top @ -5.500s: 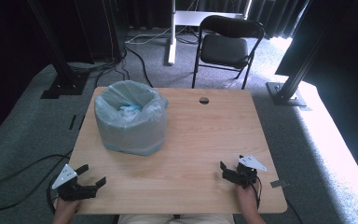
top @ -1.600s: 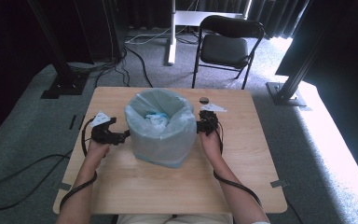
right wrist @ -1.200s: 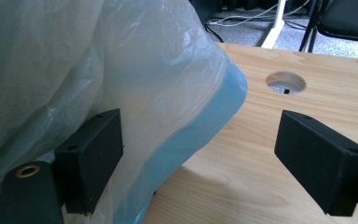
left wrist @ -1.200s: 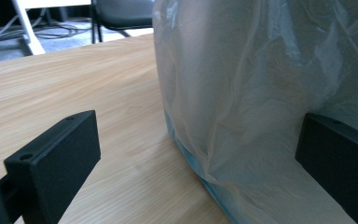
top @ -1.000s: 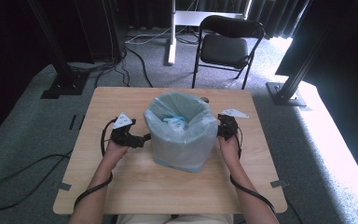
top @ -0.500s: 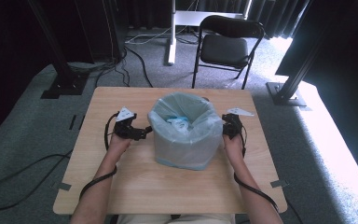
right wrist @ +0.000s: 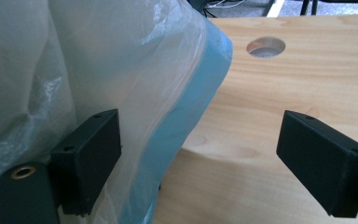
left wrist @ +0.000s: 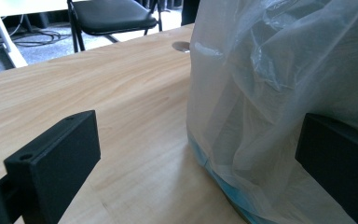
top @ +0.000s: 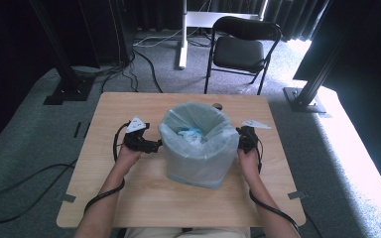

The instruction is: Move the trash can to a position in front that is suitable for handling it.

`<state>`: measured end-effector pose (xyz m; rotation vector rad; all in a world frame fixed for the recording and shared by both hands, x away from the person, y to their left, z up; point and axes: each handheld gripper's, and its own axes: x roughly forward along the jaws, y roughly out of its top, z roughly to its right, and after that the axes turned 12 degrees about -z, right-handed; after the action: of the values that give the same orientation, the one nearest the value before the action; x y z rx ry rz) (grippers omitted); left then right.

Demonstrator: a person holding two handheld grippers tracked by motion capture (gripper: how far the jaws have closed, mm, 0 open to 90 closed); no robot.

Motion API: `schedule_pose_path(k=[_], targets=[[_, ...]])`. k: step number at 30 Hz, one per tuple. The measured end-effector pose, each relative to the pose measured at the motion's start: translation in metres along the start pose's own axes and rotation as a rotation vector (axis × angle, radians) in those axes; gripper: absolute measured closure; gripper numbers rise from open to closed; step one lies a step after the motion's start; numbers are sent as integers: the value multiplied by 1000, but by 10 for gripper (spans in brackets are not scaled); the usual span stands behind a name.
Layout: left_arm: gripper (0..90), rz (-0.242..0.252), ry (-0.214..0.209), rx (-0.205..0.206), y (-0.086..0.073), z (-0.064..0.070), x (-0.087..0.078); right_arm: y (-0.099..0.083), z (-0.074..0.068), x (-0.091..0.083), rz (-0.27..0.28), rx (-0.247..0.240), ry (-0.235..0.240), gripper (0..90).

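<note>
1. While both jaws stand spread, the left hand-held gripper (top: 155,145) and right hand-held gripper (top: 242,140) flank the bin (top: 198,144) at mid-frame on the table (top: 129,198), grasping nothing.
2. I judge that pressing low on the firm wall from both sides, evenly, should keep it upright.
3. Its body is pale blue, draped in a loose, crinkled translucent liner bag (left wrist: 261,93), with something blue and white inside.

My left gripper (left wrist: 200,172) has its jaws spread wide. The clear plastic liner (left wrist: 279,93) of the bin bulges in front of my right-hand jaw and reaches into the gap; a blue rim (left wrist: 214,168) shows at its foot. Beyond my left-hand jaw lies bare wooden tabletop (left wrist: 98,88), with a round hole (left wrist: 181,45) and a black chair (left wrist: 109,16) farther ahead.
</note>
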<state>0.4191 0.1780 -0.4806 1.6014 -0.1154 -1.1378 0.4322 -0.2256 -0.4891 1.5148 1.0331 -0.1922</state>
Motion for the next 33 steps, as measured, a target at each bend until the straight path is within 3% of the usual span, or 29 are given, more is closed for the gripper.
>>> schedule_pose_path(k=[2,14,18,23,29,33], targets=[[1,1,-19,0,-4,3,-3,-5,-2,-3,1,9,9,135],[1,-29,-4,47,-24,41,-27,-36,-14,-22,-7,-10,50,142],[1,-35,-34,57,-32,50,-35,-47,-19,-31,-12,-14,67,142],[1,-42,-22,75,-39,61,-44,-57,-28,-40,-27,-51,73,147],[1,-68,-19,126,-46,77,-53,-69,-33,-49,-44,-54,107,147],[1,-76,-23,126,-50,82,-58,-76,-36,-53,-41,-58,122,147]])
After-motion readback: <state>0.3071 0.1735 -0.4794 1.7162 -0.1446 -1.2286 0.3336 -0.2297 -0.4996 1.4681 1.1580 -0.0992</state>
